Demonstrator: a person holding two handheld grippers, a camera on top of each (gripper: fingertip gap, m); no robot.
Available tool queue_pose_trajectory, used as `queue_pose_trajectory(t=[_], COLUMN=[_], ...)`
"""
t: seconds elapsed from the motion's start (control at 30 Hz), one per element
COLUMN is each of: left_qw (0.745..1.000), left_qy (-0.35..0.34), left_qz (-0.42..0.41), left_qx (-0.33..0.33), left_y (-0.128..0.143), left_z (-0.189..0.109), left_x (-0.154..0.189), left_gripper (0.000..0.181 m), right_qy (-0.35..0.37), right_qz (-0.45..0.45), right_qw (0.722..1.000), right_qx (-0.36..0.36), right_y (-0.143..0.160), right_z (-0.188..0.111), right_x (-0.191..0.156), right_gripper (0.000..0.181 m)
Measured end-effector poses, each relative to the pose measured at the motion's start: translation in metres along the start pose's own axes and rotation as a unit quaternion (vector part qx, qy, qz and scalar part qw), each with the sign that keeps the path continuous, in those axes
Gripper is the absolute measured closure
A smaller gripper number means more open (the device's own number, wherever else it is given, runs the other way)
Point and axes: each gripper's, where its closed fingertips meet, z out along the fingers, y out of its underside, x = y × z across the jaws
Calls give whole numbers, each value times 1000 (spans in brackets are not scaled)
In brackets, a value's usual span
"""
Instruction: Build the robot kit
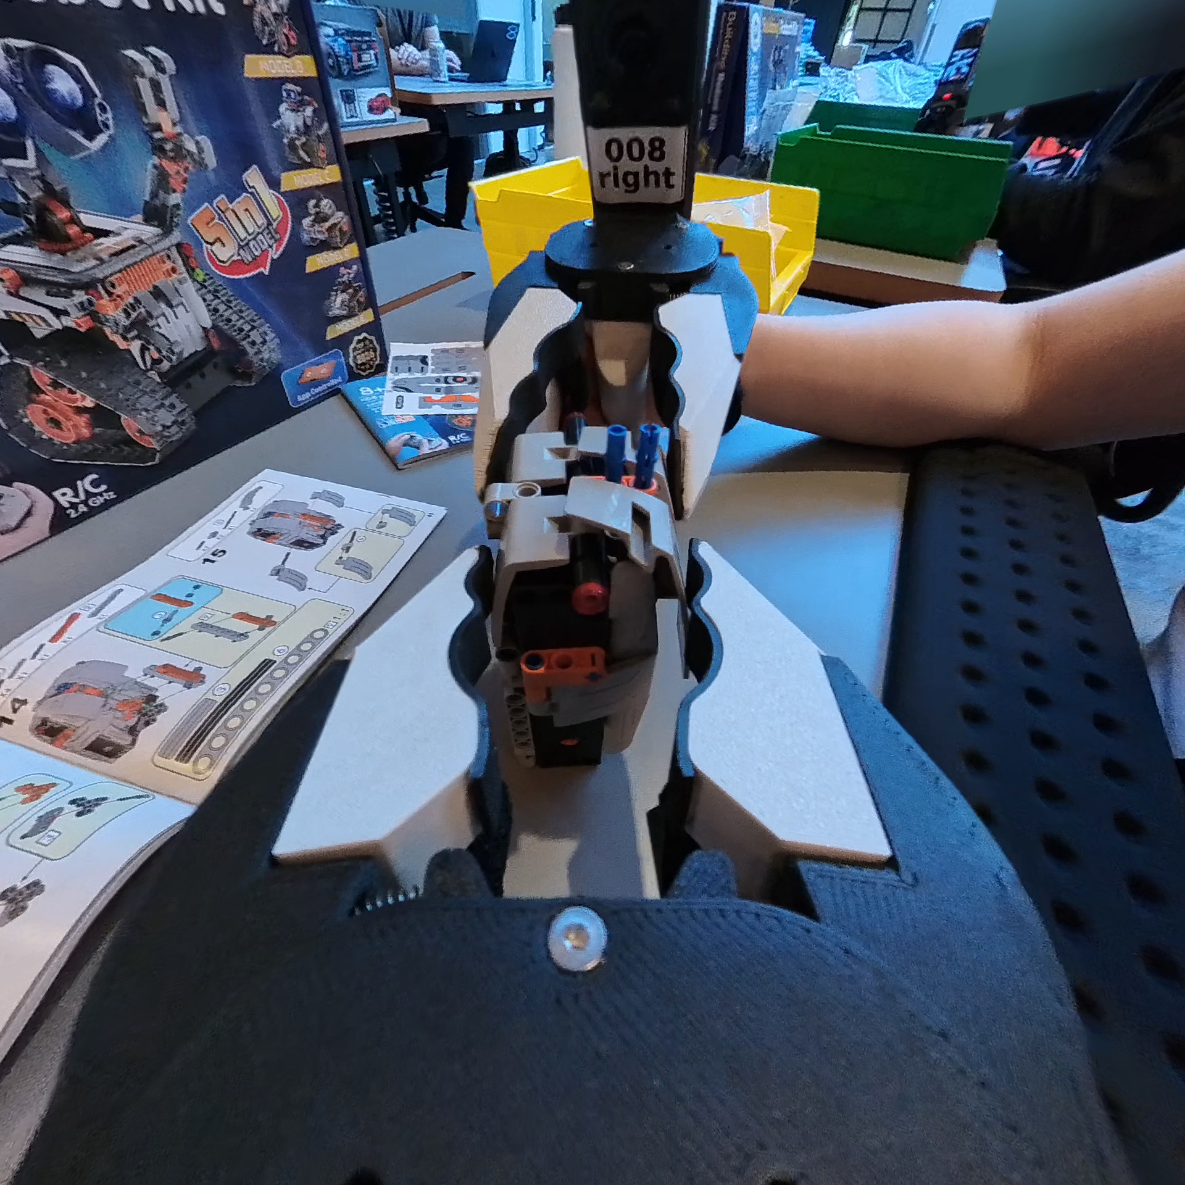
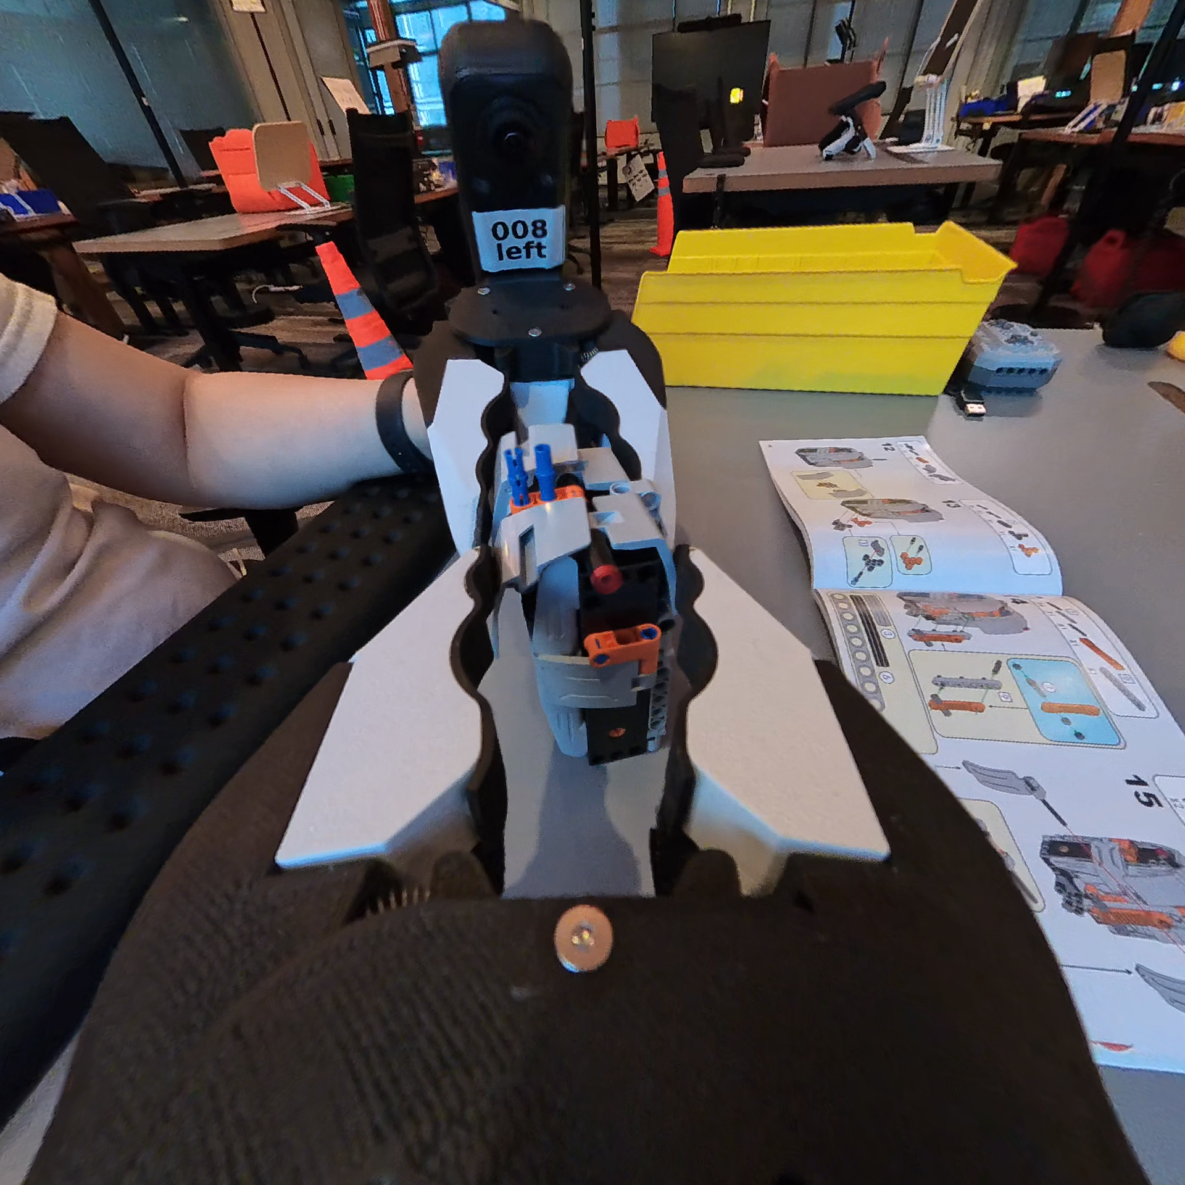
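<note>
Both grippers clamp the same brick assembly [image 1: 571, 615], a grey, black and orange build, from opposite ends, above the grey table [image 1: 801, 545]. The left gripper [image 1: 580, 647] has its fingers closed down to the width of the build's near end. The right gripper [image 2: 580, 647] is likewise narrowed onto its own end, pads touching the sides. Two blue pins [image 1: 631, 449] stand up from the end held by the right gripper; a red pin [image 1: 590, 596] sits mid-body.

Handling judgement: the load is shared, so keep both grips square and co-axial. Any twist between the hands would likely pry panels apart. Keep pads off the blue pins.

Containers: the yellow bin [image 2: 814, 308] sits at the far side of the table, and holds what looks like a clear bag, though this is hard to confirm. A green bin [image 1: 898, 179] stands farther right; its contents are not visible.

The open instruction booklet [image 1: 211, 615] lies flat on the table beside the build, and the kit box [image 1: 160, 256] stands far left.
</note>
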Motion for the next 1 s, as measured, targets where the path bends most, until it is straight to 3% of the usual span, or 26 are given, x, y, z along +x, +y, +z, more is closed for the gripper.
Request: queue_pose_trajectory(t=[0.5, 1.0], left_qw=[992, 936], left_qy=[70, 150], left_qz=[-108, -318], left_qx=[15, 17], left_y=[-2, 2], left_z=[0, 0], left_x=[-23, -29], left_gripper=[121, 122], right_qy=[36, 39], right_qz=[149, 341], right_qw=[988, 939], right_qx=[31, 31], right_y=[-5, 7], right_z=[2, 5], right_x=[26, 36], right_gripper=[130, 129])
